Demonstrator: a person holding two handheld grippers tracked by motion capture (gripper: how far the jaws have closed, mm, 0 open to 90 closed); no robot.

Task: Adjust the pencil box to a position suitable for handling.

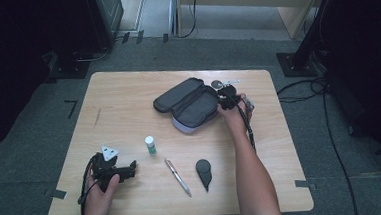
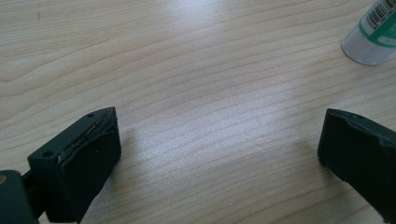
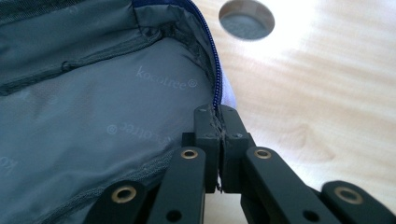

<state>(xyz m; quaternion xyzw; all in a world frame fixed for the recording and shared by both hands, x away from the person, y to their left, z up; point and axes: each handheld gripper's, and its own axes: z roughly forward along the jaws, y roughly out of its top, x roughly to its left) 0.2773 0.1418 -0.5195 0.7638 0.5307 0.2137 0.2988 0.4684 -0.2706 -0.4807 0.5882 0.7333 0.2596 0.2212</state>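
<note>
Clenched on the pouch (image 3: 93, 116) rim by its zipper, the right claw (image 3: 219, 135) could tear it if yanked; the left claw (image 2: 219, 154) is held released.

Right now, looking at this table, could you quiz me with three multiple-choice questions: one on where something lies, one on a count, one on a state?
1. Where does the silver pen lie?
A. Inside the pouch
B. On the table between the small bottle and the black oval case
C. On the floor

2. How many loose small things lie on the table in front of the grey pouch?
A. Three
B. One
C. Six

3. How do the right tongs stand?
A. Wide open over bare wood
B. Shut on the pouch's zipped edge
C. Holding the pen

Answers:
1. B: it lies between the small bottle and the black oval case.
2. A: bottle, pen and case.
3. B: the right gripper view shows the jaws pressed together on the edge; the left tongs gape over wood.
</note>
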